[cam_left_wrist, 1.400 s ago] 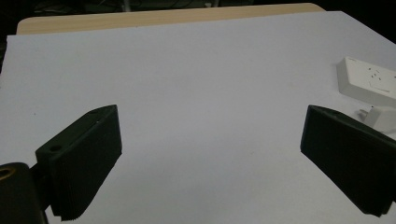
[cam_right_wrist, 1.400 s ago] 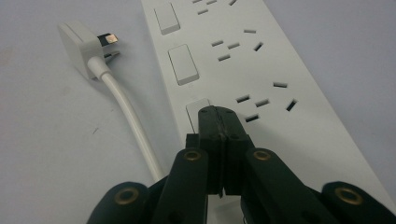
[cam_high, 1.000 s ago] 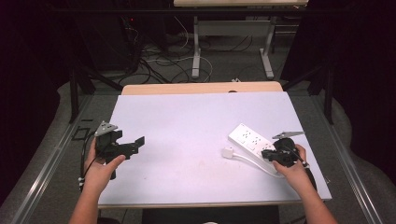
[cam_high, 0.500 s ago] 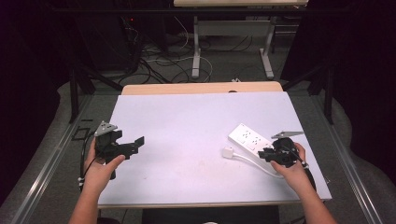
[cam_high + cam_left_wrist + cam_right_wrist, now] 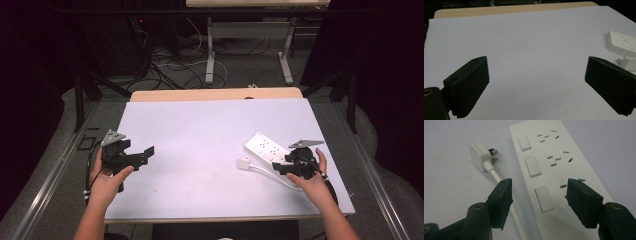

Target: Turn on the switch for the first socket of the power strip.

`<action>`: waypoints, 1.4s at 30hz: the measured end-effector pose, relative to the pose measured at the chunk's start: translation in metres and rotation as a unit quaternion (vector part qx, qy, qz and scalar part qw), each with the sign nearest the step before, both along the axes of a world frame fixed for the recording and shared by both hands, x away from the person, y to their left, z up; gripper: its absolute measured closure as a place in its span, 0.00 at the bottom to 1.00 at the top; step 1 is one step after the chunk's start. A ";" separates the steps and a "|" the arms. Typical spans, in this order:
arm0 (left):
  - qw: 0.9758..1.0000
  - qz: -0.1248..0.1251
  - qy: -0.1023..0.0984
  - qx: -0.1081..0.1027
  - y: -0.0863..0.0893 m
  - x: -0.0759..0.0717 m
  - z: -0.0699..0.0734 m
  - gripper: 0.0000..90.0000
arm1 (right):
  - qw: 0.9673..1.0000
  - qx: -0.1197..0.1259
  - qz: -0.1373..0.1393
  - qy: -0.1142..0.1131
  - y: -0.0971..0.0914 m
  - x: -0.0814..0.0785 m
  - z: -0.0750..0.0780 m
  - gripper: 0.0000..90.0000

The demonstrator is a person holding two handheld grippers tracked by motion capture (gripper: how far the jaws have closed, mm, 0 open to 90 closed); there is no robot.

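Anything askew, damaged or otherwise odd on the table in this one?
Nothing stands out. The white power strip lies flat at an angle near the right gripper, its own plug loose on the table beside it, unplugged, cord intact. No damage or spill is visible. The left gripper is open above bare tabletop.

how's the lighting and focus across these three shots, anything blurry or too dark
High view: the table is evenly lit, while the room behind falls into near black. Left gripper view: soft and dim, both jaws slightly blurred, the power strip hazy at the edge. Right gripper view: the power strip and plug are sharp, the jaws up close look softer.
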State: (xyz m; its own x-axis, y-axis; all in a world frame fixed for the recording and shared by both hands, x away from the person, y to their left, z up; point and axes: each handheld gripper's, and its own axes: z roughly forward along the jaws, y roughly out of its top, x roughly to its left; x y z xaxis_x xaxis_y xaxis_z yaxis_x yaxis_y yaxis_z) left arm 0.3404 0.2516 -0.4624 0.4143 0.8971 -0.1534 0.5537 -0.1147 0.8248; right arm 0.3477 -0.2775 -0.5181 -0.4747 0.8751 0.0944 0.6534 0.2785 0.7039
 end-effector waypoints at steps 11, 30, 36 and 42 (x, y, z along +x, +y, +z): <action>1.000 0.004 -0.001 -0.004 0.000 0.000 0.000 0.06 | 1.000 0.010 -0.002 -0.007 0.003 -0.002 0.005 0.27; 1.000 0.007 -0.003 -0.007 0.002 -0.001 0.001 0.06 | 0.997 0.039 -0.052 -0.028 -0.009 -0.010 0.033 0.00; 1.000 0.007 -0.003 -0.003 0.004 -0.001 0.002 0.06 | 0.996 0.034 -0.064 -0.042 -0.018 -0.013 0.043 0.00; 1.000 0.014 -0.006 -0.007 0.006 0.000 0.002 0.06 | 0.995 0.036 -0.074 -0.053 -0.026 -0.014 0.050 0.00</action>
